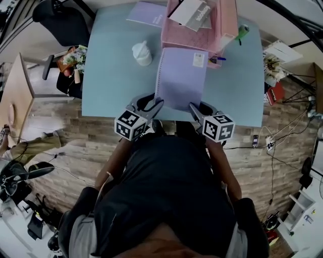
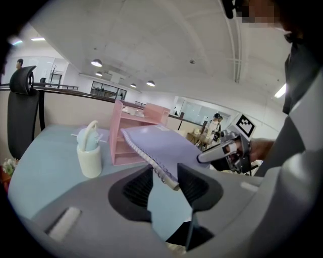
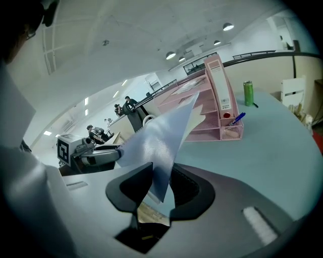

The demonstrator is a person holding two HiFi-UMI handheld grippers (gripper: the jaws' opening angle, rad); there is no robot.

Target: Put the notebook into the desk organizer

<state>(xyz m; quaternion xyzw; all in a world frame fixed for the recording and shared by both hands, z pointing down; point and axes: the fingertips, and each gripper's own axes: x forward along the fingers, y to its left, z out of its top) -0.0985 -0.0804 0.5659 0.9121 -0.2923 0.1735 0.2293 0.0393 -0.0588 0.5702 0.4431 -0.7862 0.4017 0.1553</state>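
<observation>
A lilac spiral notebook hangs tilted over the near half of the pale blue desk, its far edge toward the pink desk organizer. My left gripper is shut on the near left corner, at the wire spine. My right gripper is shut on the near right corner of the notebook. In the left gripper view the notebook slopes up toward the organizer. The organizer stands beyond the cover in the right gripper view.
A white cup stands left of the organizer. A second lilac notebook lies at the desk's far edge. A green can and a blue pen sit by the organizer's right side. An office chair stands far left.
</observation>
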